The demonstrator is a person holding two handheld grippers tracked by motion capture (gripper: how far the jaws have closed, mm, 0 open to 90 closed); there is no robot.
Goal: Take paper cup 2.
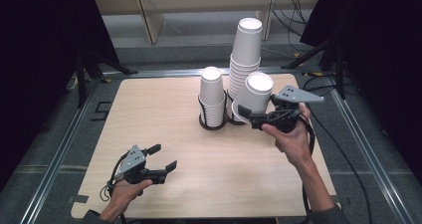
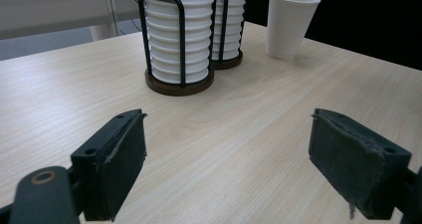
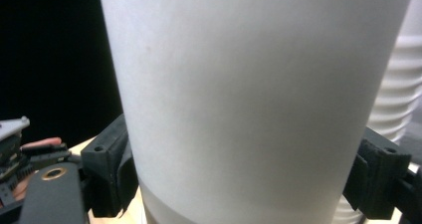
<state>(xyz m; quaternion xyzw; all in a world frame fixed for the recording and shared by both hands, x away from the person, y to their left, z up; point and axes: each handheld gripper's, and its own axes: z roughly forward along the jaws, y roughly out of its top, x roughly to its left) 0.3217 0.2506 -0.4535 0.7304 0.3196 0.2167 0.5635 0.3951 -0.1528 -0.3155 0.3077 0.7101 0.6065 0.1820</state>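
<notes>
My right gripper (image 1: 256,110) (image 3: 244,179) is shut on a single white paper cup (image 1: 256,94) (image 3: 249,84), one jaw on each side of its wall. The cup (image 2: 291,27) sits low over the table just right of two stacks, wider end up, leaning a little; whether its base touches the wood I cannot tell. A short stack of upturned white cups (image 1: 212,97) (image 2: 176,35) stands in a black wire holder. A taller stack (image 1: 246,50) (image 2: 229,25) stands in a second holder right behind it. My left gripper (image 1: 166,156) (image 2: 226,154) rests at the near left, open, with bare wood between its pads.
The light wooden table (image 1: 164,114) has free surface on its left half and along the front. A metal frame (image 1: 59,154) borders it. Dark stands and cables (image 1: 318,50) lie beyond the far right corner, wooden furniture legs (image 1: 149,20) at the back.
</notes>
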